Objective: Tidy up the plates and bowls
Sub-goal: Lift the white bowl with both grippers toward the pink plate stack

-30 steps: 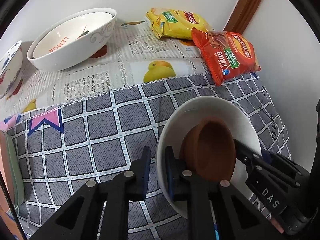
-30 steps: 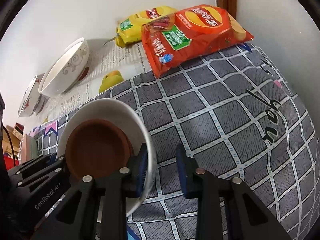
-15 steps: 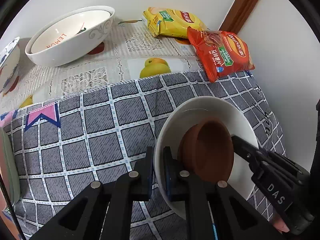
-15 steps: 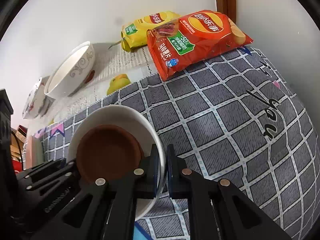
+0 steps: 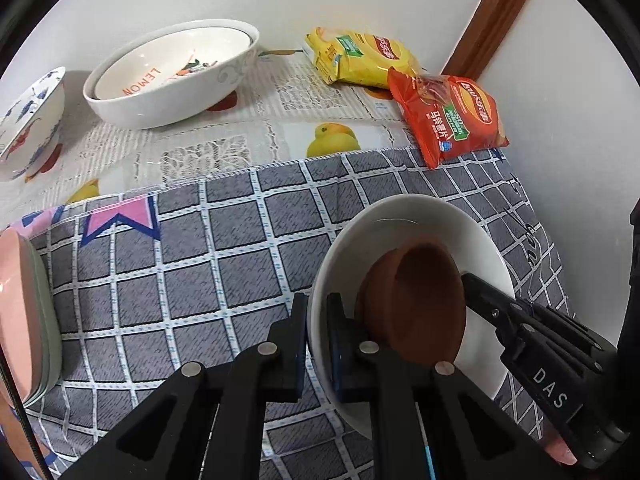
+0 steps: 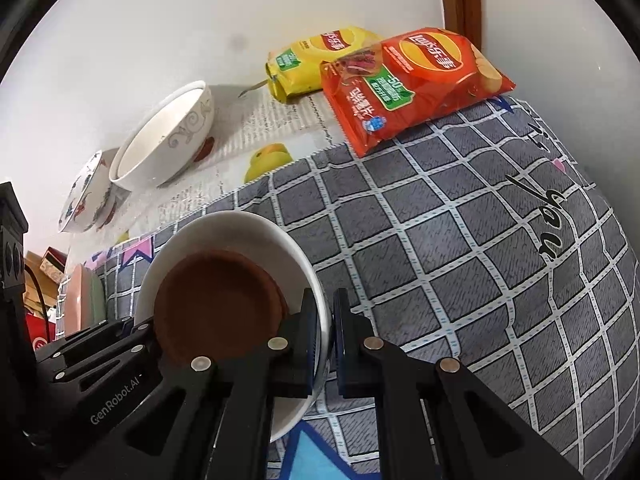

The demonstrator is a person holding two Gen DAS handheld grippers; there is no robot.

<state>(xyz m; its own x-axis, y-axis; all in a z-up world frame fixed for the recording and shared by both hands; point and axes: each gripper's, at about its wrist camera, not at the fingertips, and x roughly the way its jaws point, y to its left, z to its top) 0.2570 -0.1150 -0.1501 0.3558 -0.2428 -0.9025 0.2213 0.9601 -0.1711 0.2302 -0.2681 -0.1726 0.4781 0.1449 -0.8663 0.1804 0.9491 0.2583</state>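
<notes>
A white plate (image 5: 416,216) (image 6: 224,226) carries a small brown dish (image 5: 420,296) (image 6: 216,304) and hangs a little above the grey checked cloth (image 5: 200,272). My left gripper (image 5: 318,340) is shut on the plate's left rim. My right gripper (image 6: 326,336) is shut on the opposite rim, and it shows as a black body (image 5: 536,360) at the lower right of the left wrist view. The plate tilts slightly.
At the back stand a large white bowl marked LEMON (image 5: 172,72) (image 6: 164,136) and a blue-patterned bowl (image 5: 28,120) (image 6: 86,196). Pink and green plates (image 5: 28,316) (image 6: 82,300) are stacked at the left. Yellow (image 5: 360,60) and red (image 5: 452,116) crisp bags lie near the wall corner.
Both grippers have closed on the white plate's rims. The plate with the brown dish has risen a little off the cloth and shifted with them.
</notes>
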